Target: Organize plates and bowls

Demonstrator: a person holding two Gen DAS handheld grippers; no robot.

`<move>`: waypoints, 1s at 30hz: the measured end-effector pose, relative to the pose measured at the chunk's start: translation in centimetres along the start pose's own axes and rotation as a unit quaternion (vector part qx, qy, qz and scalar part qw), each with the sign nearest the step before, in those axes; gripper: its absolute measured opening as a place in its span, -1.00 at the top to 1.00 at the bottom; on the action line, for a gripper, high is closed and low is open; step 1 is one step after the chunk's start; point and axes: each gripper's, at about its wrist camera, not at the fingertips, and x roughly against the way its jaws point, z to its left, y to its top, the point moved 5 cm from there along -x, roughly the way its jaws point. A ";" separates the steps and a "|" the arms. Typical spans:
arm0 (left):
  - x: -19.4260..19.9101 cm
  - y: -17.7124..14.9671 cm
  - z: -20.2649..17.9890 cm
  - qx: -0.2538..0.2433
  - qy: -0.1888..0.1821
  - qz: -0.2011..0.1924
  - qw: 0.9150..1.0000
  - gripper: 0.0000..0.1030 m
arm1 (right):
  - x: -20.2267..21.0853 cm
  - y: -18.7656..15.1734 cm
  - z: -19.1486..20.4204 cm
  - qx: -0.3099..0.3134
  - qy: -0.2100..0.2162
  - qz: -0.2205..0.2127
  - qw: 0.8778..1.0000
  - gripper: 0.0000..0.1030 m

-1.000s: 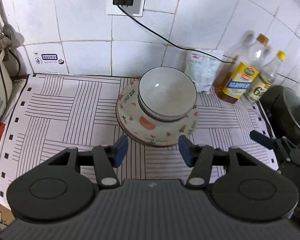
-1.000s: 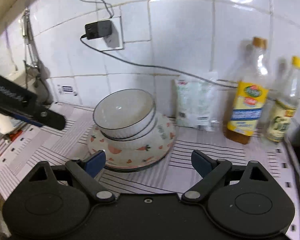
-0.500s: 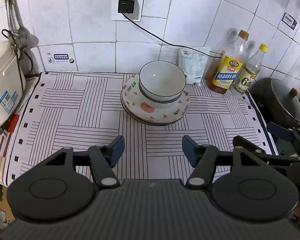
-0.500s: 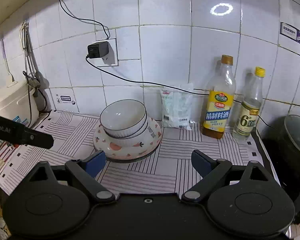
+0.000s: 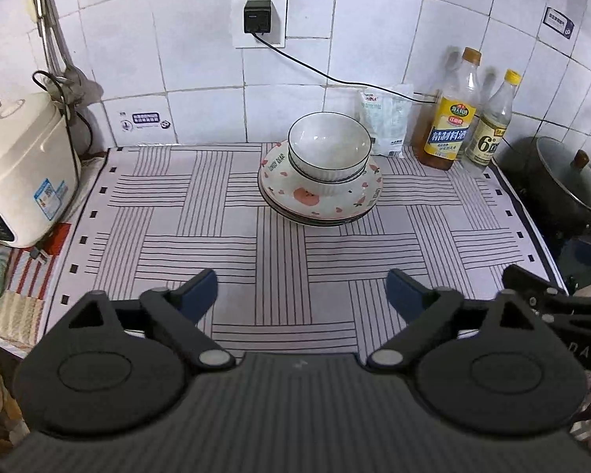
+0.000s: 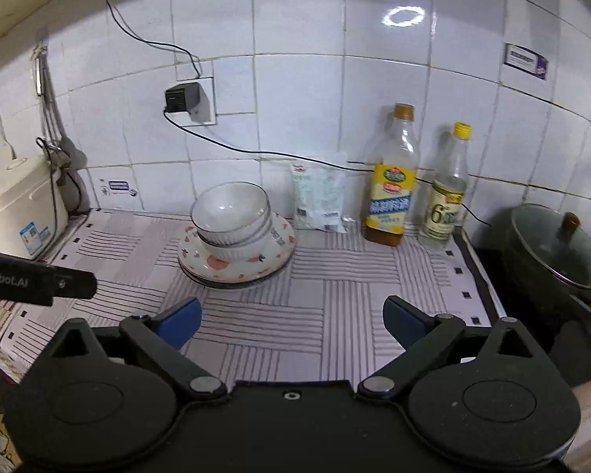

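White ribbed bowls (image 5: 329, 149) sit nested on a stack of plates; the top plate (image 5: 295, 193) is white with red hearts. The stack stands on the striped mat near the back wall. It also shows in the right wrist view, bowls (image 6: 232, 213) on plates (image 6: 236, 266). My left gripper (image 5: 301, 289) is open and empty, well in front of the stack. My right gripper (image 6: 291, 317) is open and empty, in front and to the right of the stack.
A rice cooker (image 5: 19, 169) stands at the left. A white packet (image 5: 384, 122), two bottles (image 5: 451, 118) and a lidded dark pot (image 5: 563, 181) stand at the right. A cable runs from the wall socket (image 5: 258, 19) behind the stack.
Both grippers have pulled back and up from the stack, which now looks smaller and farther. The bowls and plates have not moved. Both grippers stay open.
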 end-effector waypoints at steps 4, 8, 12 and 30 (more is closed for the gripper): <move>0.9 -0.5 0.3 0.001 0.012 -0.008 1.000 -0.86 | 0.9 -0.6 0.1 -0.004 -0.033 0.008 0.999 -0.97; 1.7 -1.1 0.3 -0.001 0.014 -0.010 1.000 -0.86 | 2.0 -1.2 0.0 -0.011 -0.037 0.008 0.999 -0.97; 2.5 -1.9 0.3 -0.007 0.021 -0.018 1.000 -0.86 | 2.6 -1.7 0.0 -0.017 -0.032 0.014 0.999 -0.97; 3.4 -2.9 0.2 -0.021 0.024 -0.045 0.998 -0.86 | 3.2 -3.1 1.3 -0.012 -0.040 0.026 0.999 -0.97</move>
